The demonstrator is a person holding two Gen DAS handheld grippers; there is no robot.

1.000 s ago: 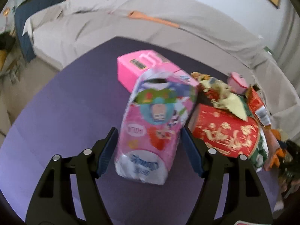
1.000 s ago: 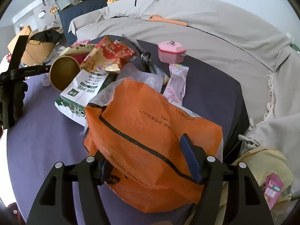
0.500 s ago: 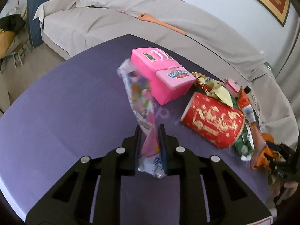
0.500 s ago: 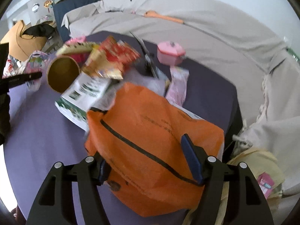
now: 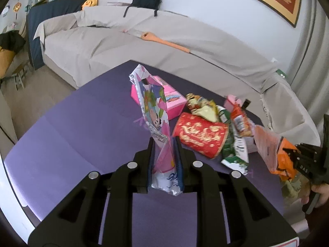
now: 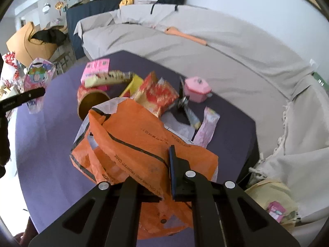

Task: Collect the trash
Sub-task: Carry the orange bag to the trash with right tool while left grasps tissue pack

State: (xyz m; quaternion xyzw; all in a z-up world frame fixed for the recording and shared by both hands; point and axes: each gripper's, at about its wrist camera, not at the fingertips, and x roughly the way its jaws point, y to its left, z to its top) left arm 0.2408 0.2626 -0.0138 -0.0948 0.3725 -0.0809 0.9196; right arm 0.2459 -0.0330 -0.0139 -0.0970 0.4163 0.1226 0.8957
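Note:
My left gripper [image 5: 163, 154] is shut on a pink cartoon snack bag [image 5: 155, 111] and holds it upright above the purple table [image 5: 82, 127]; the bag also shows far left in the right wrist view [image 6: 38, 76]. My right gripper [image 6: 156, 168] is shut on an orange plastic bag [image 6: 131, 144], lifted over the table, its mouth toward the trash pile. The orange bag shows at the right edge of the left wrist view [image 5: 283, 158]. A red paper cup [image 5: 200, 136], crumpled snack wrappers [image 5: 202, 107] and a red packet [image 6: 156, 94] lie on the table.
A pink toy box [image 5: 170, 100], a pink pot-shaped toy [image 6: 197, 88], a pale pink wrapper [image 6: 207, 125] and a green-white packet [image 5: 234, 152] are on the table. A grey covered sofa [image 5: 164, 41] curves behind it. A yellow bag [image 6: 271, 197] sits low right.
My left gripper closed on the pink snack bag and lifted it upright off the table. My right gripper closed on the orange bag and raised it.

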